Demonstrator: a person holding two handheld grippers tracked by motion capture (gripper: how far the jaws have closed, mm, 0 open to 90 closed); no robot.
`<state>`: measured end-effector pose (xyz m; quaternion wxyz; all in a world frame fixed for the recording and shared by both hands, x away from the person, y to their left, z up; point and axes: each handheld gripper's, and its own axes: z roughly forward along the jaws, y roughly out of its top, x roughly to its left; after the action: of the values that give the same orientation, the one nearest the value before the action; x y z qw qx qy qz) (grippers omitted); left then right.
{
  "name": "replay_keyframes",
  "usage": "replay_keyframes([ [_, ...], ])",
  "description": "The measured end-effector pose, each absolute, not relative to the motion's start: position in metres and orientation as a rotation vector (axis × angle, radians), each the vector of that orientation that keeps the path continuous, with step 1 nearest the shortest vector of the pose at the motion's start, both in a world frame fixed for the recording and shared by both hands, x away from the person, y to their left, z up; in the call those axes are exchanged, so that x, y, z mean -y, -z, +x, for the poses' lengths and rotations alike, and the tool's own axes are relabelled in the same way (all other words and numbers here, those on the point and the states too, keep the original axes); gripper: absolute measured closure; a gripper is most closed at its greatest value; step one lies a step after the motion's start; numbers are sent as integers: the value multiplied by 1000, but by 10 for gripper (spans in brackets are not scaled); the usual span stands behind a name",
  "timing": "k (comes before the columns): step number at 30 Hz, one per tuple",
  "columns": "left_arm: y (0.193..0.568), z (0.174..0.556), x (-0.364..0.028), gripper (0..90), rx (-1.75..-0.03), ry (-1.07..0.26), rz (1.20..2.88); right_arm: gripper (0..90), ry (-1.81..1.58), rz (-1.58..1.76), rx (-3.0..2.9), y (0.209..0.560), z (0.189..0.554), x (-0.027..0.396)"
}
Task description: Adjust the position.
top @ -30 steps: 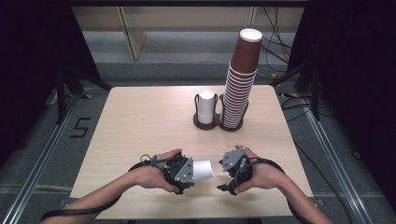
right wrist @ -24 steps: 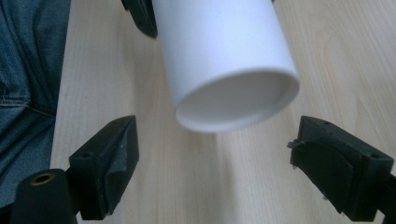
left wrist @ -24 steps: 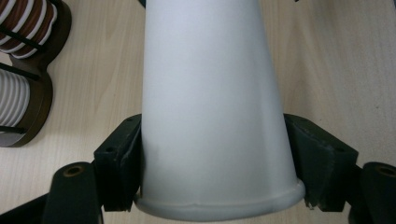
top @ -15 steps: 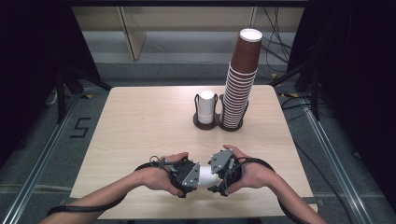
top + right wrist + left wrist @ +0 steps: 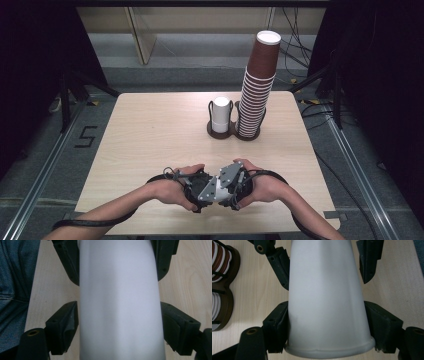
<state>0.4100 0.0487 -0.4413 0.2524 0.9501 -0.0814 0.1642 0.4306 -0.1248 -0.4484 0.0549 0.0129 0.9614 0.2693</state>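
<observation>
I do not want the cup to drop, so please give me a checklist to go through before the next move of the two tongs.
1. Left tongs grip the white cup near its rim: ok, both pads press its sides.
2. Right tongs on the cup's other end: ok, the jaws have just been closing with the cup between them, and both pads appear to touch it.
3. Cup wall not crushed: ok, it looks smooth.
4. One cup or several nested: cannot tell.
5. Table free between the hands and the cup holder: ok.
</observation>
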Motion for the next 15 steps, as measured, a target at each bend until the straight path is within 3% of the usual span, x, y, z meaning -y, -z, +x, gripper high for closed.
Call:
replay_keyframes([
  [6, 442, 410, -49, 263, 216, -445, 2585, 311, -847, -56, -2892, 448, 435, 123],
  [15, 442, 409, -49, 259, 218, -434, 2586, 336, -833, 16, -2923, 449, 431, 125],
])
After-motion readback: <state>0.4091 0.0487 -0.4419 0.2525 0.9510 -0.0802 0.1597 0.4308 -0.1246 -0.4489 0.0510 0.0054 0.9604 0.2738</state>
